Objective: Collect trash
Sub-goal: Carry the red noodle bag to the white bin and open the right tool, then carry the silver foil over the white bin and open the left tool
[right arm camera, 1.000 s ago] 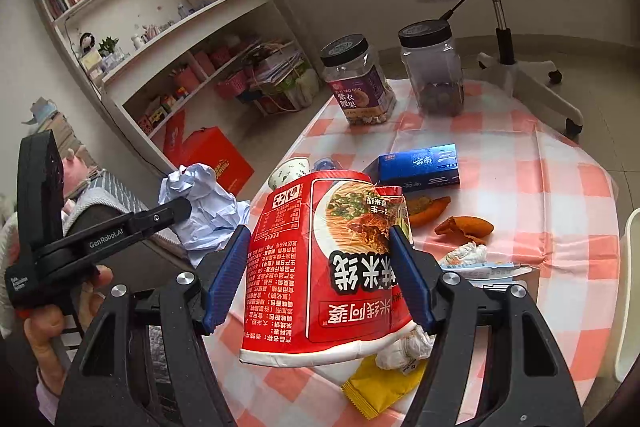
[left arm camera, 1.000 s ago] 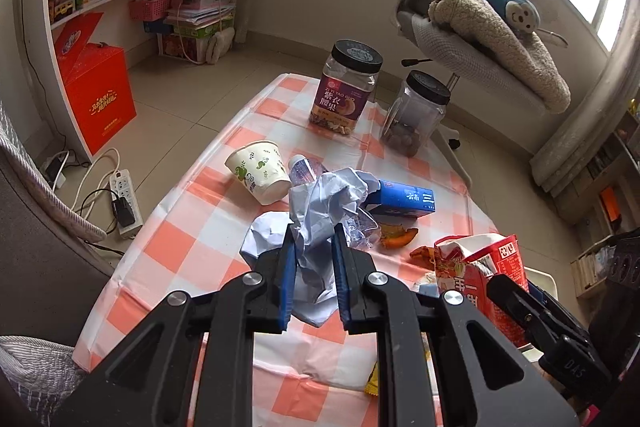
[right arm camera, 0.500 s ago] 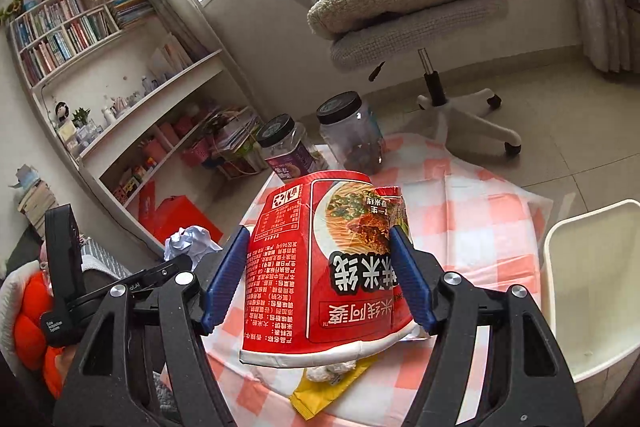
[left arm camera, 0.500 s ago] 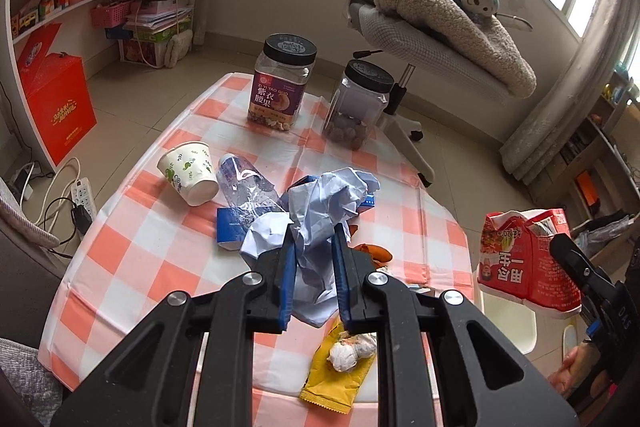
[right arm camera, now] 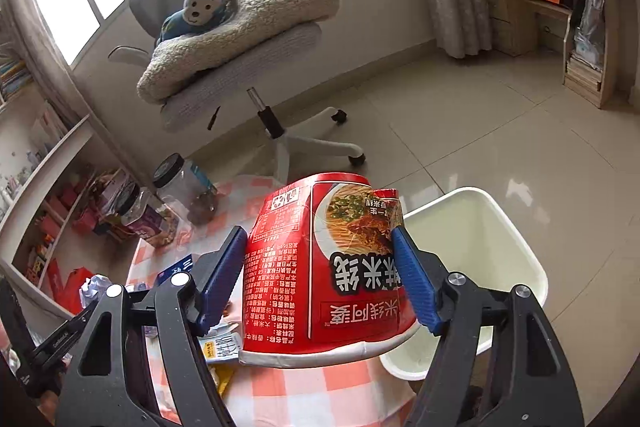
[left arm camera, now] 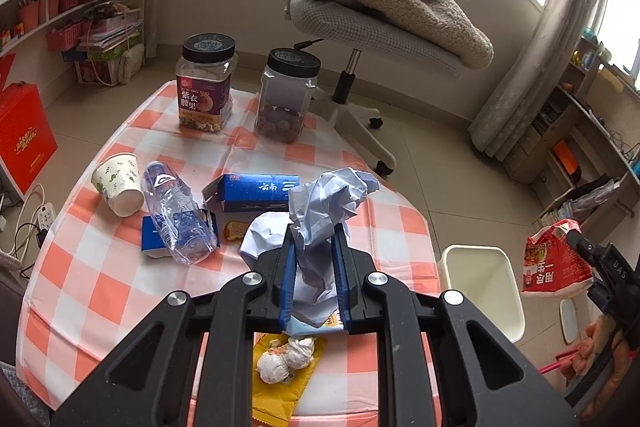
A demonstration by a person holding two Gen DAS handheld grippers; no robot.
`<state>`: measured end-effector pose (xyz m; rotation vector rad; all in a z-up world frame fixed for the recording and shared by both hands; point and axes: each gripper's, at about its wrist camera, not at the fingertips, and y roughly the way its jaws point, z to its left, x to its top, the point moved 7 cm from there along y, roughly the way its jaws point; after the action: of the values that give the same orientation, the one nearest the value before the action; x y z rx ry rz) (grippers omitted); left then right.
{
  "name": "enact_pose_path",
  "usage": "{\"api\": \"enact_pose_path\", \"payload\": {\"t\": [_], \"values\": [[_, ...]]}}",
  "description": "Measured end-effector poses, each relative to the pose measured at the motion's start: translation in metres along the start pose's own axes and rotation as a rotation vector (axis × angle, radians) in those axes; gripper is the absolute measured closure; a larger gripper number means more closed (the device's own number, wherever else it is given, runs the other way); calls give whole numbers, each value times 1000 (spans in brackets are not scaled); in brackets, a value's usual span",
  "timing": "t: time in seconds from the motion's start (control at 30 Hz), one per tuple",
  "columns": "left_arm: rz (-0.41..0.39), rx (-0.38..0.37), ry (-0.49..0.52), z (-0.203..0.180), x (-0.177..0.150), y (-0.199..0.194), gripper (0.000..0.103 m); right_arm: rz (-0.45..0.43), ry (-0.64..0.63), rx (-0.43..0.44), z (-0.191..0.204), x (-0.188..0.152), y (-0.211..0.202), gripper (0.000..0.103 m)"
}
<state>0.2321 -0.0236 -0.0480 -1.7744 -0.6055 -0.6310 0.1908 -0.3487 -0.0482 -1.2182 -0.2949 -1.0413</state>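
Risk first: right gripper point(right arm camera: 320, 281) has the red paper noodle tub point(right arm camera: 320, 267) between its blue pads, upside down, still mostly over the table's corner, only partly over the white plastic bin point(right arm camera: 480, 239) that stands on the floor off that corner. Jaws have just been widening; the left pad looks barely in contact in the right wrist view. If it lets go here, the tub probably clips the bin rim or lands on the cloth. The tub is light, stiff card with a torn lid flap that could snag.

Left gripper point(left arm camera: 314, 269) is clamped tight on a crumpled pale-blue paper wad point(left arm camera: 320, 219), held above the table's near edge. The wad is soft and springy; a loose tail could slip out.

Table with orange-white checked plastic cloth point(left arm camera: 100, 291) is slick and creased. Left on it mid-table: blue cardboard carton point(left arm camera: 256, 191), crushed clear plastic bottle point(left arm camera: 176, 215), paper cup point(left arm camera: 118, 183) on its side toward the left edge, yellow wrapper with a tissue ball point(left arm camera: 286, 363) at the near edge.
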Motion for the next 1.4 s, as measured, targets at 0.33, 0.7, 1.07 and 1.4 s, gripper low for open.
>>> {"api": "enact_pose_path", "payload": {"t": [0.33,0.7,1.07,1.4], "values": [[40,-129,118,-99,-13,23,86,-105,95,-171,-74,26,-32,10],[110,-242,244,-229,-37,53,86,-230,150,-261,-139,51,-77,8],[212,-309,317,-305,-66,82,43,-262,202,-302,-176,57,-95,7],[87,-155,386,-259,-58,54,12,-279,30,-354,-135,45,-89,7]]}}
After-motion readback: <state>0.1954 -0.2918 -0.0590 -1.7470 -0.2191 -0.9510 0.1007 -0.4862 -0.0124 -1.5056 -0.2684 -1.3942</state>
